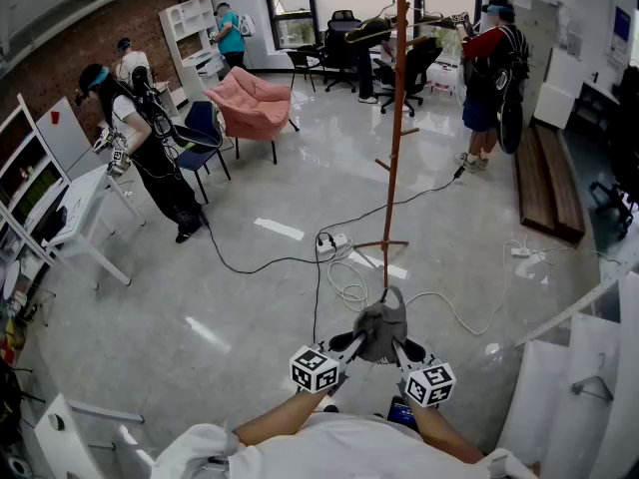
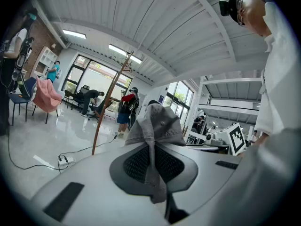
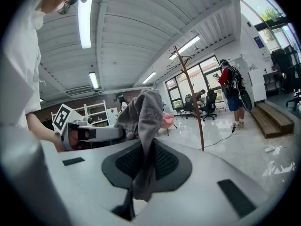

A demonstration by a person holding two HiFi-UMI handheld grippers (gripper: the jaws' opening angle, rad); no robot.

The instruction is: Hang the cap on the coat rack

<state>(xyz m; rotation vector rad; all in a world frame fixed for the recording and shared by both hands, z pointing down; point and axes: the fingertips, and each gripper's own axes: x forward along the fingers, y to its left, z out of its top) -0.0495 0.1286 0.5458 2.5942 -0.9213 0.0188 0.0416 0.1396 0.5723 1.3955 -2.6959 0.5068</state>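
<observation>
1. Floor (image 1: 250,287): pale, glossy, crossed by black cables.
2. Coat rack (image 1: 395,138): tall brown wooden pole with short pegs, standing upright on the floor ahead of the person.
3. Armchair (image 1: 252,106): pink, far left, well apart from the rack.
4. Cap (image 1: 381,329): grey fabric, held in the air near the rack's foot, between both grippers.
5. Left gripper (image 1: 351,345): fingers (image 2: 134,166) clamped on the cap's cloth.
6. Right gripper (image 1: 401,349): fingers (image 3: 164,161) pinched on the cap's opposite side.

All views facing coat rack (image 1: 395,118)
</observation>
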